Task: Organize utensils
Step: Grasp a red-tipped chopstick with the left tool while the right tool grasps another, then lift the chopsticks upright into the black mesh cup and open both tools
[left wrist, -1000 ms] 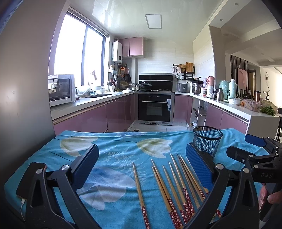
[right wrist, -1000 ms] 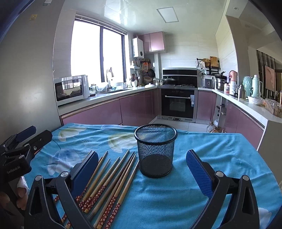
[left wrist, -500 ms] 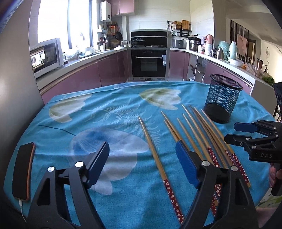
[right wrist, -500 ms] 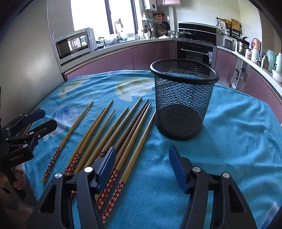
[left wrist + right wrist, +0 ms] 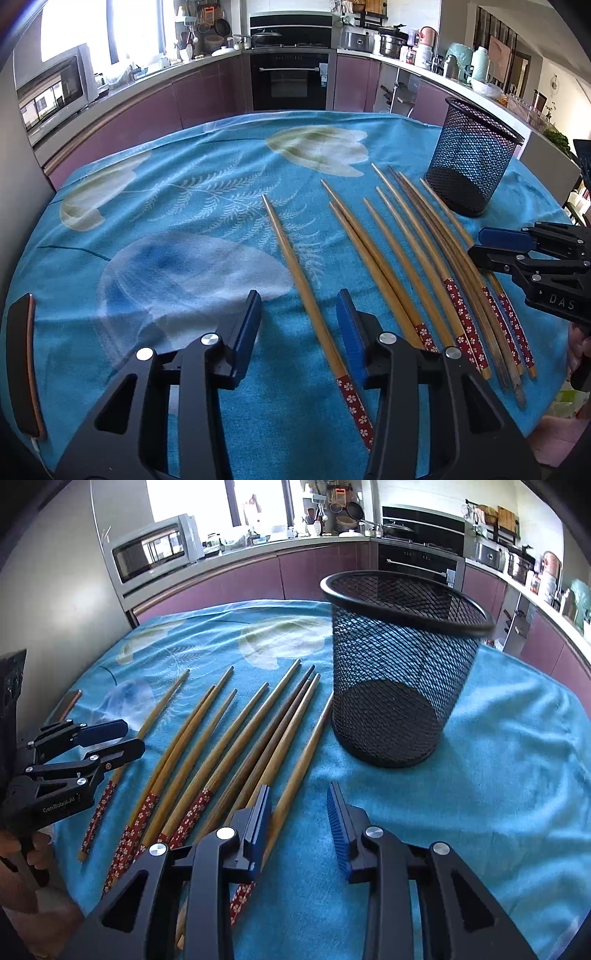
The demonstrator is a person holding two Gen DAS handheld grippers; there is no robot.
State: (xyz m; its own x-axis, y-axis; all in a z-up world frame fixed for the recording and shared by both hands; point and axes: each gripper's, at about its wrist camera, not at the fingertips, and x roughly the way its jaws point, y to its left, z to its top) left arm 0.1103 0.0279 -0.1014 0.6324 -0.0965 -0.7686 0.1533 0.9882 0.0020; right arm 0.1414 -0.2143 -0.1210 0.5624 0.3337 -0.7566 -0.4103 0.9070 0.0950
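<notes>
We are hovering our left gripper [image 5: 299,321] over the blue floral tablecloth [image 5: 192,221], its jaws closing around a lone chopstick [image 5: 295,269] without yet pressing it. Our right gripper [image 5: 299,812] is also closing, the rightmost chopstick [image 5: 303,753] of the fanned bundle of chopsticks [image 5: 221,746] lying between its pads, untouched. The black mesh holder [image 5: 399,672] is standing upright just beside the bundle.
</notes>
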